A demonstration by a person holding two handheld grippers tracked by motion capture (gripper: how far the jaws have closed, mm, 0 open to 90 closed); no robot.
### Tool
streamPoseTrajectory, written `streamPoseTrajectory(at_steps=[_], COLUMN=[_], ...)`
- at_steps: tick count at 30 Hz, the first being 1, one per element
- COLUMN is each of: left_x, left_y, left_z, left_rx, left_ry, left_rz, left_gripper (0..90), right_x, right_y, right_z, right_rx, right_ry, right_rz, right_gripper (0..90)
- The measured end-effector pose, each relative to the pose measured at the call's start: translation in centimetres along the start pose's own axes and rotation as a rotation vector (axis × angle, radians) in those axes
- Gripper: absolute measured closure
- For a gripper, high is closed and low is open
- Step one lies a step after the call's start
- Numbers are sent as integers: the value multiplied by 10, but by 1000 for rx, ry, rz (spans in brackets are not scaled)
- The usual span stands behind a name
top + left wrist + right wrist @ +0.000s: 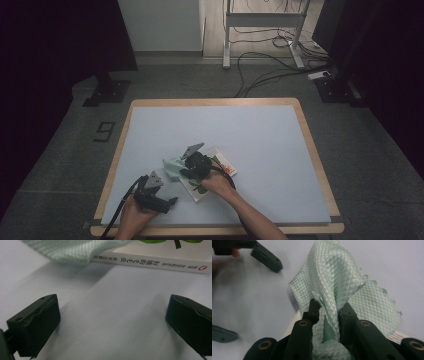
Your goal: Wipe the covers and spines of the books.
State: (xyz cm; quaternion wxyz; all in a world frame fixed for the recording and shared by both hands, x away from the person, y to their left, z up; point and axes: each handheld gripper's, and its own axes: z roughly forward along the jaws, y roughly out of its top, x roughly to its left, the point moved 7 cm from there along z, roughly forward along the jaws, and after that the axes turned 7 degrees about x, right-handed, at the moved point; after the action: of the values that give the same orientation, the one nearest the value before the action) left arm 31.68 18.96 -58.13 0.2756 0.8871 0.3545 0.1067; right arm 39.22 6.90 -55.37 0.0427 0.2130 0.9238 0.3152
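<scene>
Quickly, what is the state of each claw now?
Left claw: open, holding nothing, above the bare table surface.
Right claw: closed on the pale green cloth.

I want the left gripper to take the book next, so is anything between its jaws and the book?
Nothing visible: bare table lies between the open left gripper and the book; the cloth drapes only its far corner.

Black hand-held gripper (172, 201) with grey triangular plate (154, 179), trailing black cable (120, 209), brass-ringed screw holes (303, 323)
</scene>
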Motion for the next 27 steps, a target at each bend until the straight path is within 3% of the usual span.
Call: streamPoseTrajectory(at_steps=[11,19,27], left_x=[0,0,0], left_y=[0,0,0], left_z=[0,0,0], left_rx=[-1,-1,0], left_ry=[-2,-1,-2], left_rz=[-2,-1,0], left_gripper=[0,0,0], right_x=[18,37,46], right_y=[-5,-31,-58], right_z=[-3,-21,-39], right_rx=[-2,-4,-17], right_ry=[24,50,47], right_rz=[-35,-52,-48], right_gripper=[748,747,747])
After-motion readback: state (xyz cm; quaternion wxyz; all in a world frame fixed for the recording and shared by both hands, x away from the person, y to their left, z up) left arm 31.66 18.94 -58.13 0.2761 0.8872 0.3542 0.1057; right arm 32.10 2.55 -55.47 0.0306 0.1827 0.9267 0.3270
